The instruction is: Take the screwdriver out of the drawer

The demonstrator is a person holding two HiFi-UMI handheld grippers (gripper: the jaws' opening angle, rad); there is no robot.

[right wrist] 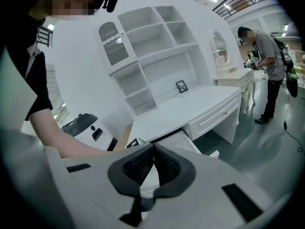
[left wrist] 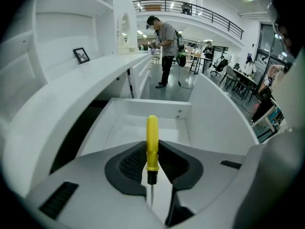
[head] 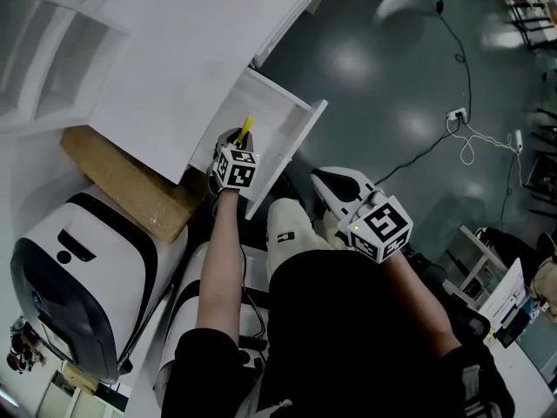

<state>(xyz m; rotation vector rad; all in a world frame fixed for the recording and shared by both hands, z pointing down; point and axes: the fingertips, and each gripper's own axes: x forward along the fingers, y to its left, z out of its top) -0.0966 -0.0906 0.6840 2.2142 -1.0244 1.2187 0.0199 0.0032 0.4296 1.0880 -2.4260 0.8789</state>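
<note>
A yellow-handled screwdriver (left wrist: 152,142) is clamped upright between the dark pads of my left gripper (left wrist: 152,146), its thin metal shaft (left wrist: 151,197) pointing back toward the camera. The head view shows this left gripper (head: 237,138) over the open white drawer (head: 270,116), with the yellow handle (head: 247,126) sticking out past its tip. Nothing else shows on the drawer floor (left wrist: 143,128) below it. My right gripper (head: 324,179) hangs to the right of the drawer front; its jaws (right wrist: 153,148) meet with nothing between them.
The drawer juts from a white desk (head: 174,59) with shelves (right wrist: 152,46) above. A cardboard box (head: 130,181) and a white-and-black machine (head: 70,268) sit to the left. Cables (head: 461,129) run over the grey floor at right. A person (left wrist: 164,46) stands far off.
</note>
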